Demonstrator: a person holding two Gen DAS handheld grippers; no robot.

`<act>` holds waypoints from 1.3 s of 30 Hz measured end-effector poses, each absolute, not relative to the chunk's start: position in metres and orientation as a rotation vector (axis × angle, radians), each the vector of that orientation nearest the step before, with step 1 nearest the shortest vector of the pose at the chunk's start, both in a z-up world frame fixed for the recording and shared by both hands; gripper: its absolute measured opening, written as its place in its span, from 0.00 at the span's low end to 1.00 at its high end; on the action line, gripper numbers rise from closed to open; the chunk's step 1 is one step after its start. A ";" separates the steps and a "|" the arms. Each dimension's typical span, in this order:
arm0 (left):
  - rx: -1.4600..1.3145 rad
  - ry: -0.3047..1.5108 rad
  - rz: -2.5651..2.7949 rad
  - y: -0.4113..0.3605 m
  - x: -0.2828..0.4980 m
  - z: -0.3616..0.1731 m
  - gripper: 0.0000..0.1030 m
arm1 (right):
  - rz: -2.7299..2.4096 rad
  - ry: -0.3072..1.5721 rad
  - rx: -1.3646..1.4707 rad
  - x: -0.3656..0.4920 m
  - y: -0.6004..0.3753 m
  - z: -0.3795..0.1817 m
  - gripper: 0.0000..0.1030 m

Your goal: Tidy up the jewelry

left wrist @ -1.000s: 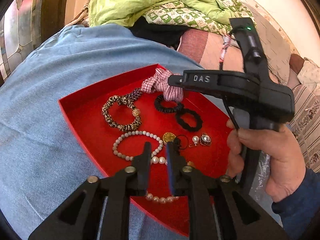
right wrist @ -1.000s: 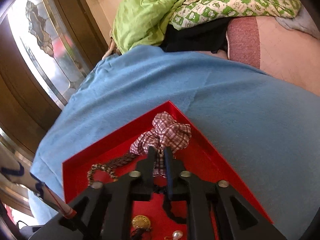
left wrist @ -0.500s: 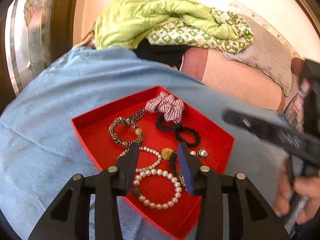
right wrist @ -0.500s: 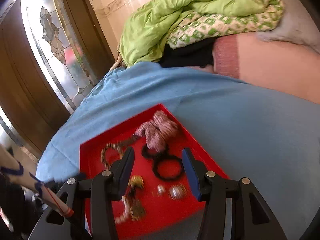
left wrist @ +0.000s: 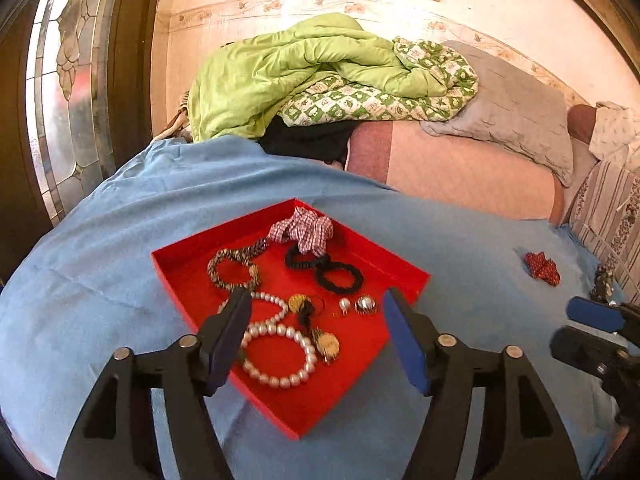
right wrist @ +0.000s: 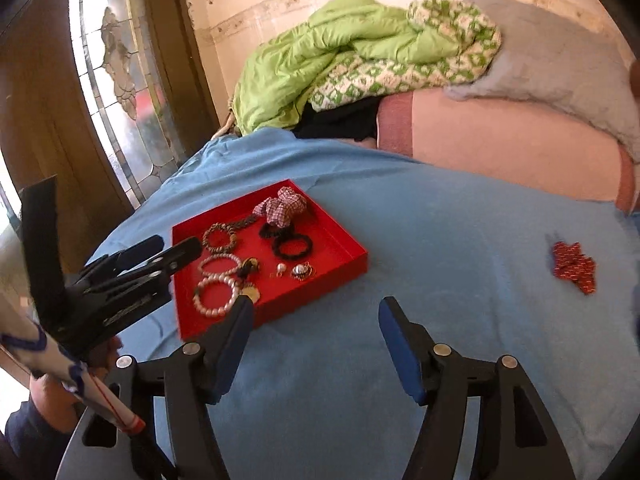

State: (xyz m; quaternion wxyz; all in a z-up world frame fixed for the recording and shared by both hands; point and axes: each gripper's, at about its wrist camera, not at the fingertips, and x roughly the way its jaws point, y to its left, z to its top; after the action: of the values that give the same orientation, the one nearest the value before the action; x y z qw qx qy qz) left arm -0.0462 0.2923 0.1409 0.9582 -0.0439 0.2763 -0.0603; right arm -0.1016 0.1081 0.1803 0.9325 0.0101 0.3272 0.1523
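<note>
A red tray (left wrist: pixel 188 280) (right wrist: pixel 352 258) lies on a blue cloth. It holds pearl bracelets (left wrist: pixel 280 344), a beaded bracelet (left wrist: pixel 232 270), black hair ties (left wrist: pixel 338 278), a plaid scrunchie (left wrist: pixel 306 230), a gold pendant (left wrist: pixel 328 344) and small earrings (left wrist: pixel 362 305). A red scrunchie (left wrist: pixel 542 268) (right wrist: pixel 574 266) lies alone on the cloth to the right. My left gripper (left wrist: pixel 318 336) is open and empty above the tray's near side. My right gripper (right wrist: pixel 316 340) is open and empty over bare cloth, right of the tray.
A green quilt (left wrist: pixel 288 68) and a patterned blanket are piled at the back. A grey pillow (left wrist: pixel 516 108) lies on a pink mattress. A stained-glass door (left wrist: pixel 60 100) stands left. Something small and dark (left wrist: pixel 602 282) lies at the cloth's right edge.
Both grippers opened and pulled back from the tray. The right gripper let go of the plaid scrunchie in the tray and swung right; the left let go near the pearls.
</note>
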 end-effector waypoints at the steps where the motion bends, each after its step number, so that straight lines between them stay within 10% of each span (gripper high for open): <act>1: -0.082 0.564 -0.116 0.292 -0.050 0.139 0.73 | 0.314 0.668 0.009 -0.109 0.109 0.181 0.72; 12: -0.128 0.631 -0.054 0.309 -0.088 0.116 0.75 | 0.270 0.640 -0.105 -0.177 0.108 0.169 0.75; 21: -0.112 0.487 0.011 0.307 -0.168 0.142 0.96 | 0.170 0.556 -0.342 -0.232 0.118 0.147 0.86; 39: 0.115 0.576 0.238 0.282 -0.220 0.173 0.96 | 0.109 0.491 -0.394 -0.252 0.107 0.135 0.92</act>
State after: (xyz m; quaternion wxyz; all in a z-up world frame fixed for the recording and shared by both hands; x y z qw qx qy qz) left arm -0.2197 0.2816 0.1728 0.9502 0.0568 0.2833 0.1171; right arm -0.2518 0.1065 0.1346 0.9495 -0.1935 0.2413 0.0534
